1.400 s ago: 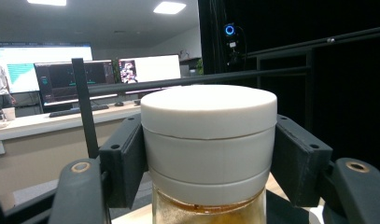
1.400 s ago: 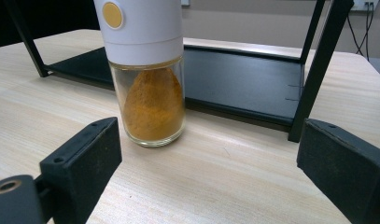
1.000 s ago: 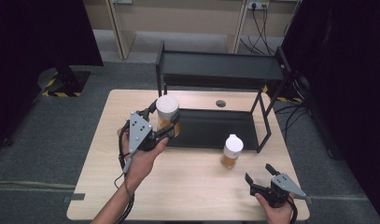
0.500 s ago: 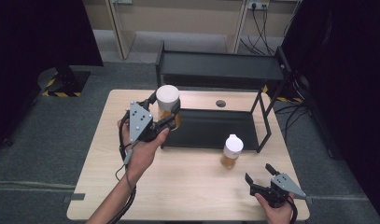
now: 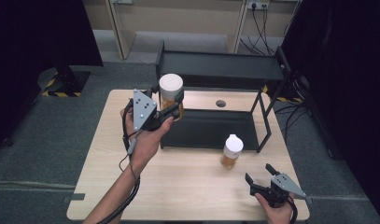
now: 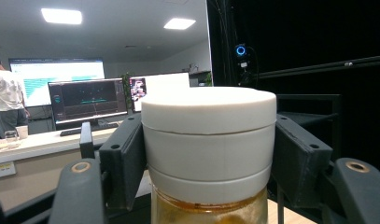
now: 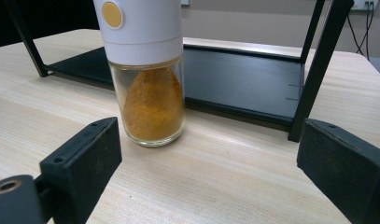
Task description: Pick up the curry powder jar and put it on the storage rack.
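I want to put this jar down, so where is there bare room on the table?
Free: the table left of the black rack, and the front middle. Crowded: around the spice jar near the right hand-held gripper.

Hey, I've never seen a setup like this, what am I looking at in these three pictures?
A person at a wooden table holds a hand-operated gripper in each hand. One picture looks down from above; the other two come from cameras riding on the grippers. The left gripper has its jaws shut on a white-capped jar with amber contents, lifted near a black two-level rack. The right gripper rests open near the table's front edge, facing a spice bottle of orange powder that stands untouched before the rack.
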Tool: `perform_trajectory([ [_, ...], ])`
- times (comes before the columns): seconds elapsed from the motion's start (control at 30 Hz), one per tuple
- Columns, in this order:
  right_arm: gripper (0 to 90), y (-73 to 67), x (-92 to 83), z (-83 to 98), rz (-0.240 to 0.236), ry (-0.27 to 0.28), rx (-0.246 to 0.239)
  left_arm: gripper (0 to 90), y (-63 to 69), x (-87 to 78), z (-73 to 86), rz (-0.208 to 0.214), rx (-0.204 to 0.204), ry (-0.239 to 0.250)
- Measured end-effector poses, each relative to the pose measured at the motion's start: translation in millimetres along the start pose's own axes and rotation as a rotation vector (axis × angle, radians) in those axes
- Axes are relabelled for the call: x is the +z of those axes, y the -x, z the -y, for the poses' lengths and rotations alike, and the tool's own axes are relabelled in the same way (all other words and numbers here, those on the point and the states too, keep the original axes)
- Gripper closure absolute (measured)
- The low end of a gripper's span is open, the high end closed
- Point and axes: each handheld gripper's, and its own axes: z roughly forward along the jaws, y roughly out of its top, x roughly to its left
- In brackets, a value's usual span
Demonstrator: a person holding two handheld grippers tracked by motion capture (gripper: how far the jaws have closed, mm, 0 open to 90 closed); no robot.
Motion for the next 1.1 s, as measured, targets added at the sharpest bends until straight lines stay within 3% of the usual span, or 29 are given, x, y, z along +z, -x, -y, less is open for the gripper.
perform_trajectory([
  [1.1,7.0,0.3,-0.3,0.3,-0.002,0.002,0.002,33.6,-2.1,37.4,-34.1,-0.031,-0.005,0.021],
])
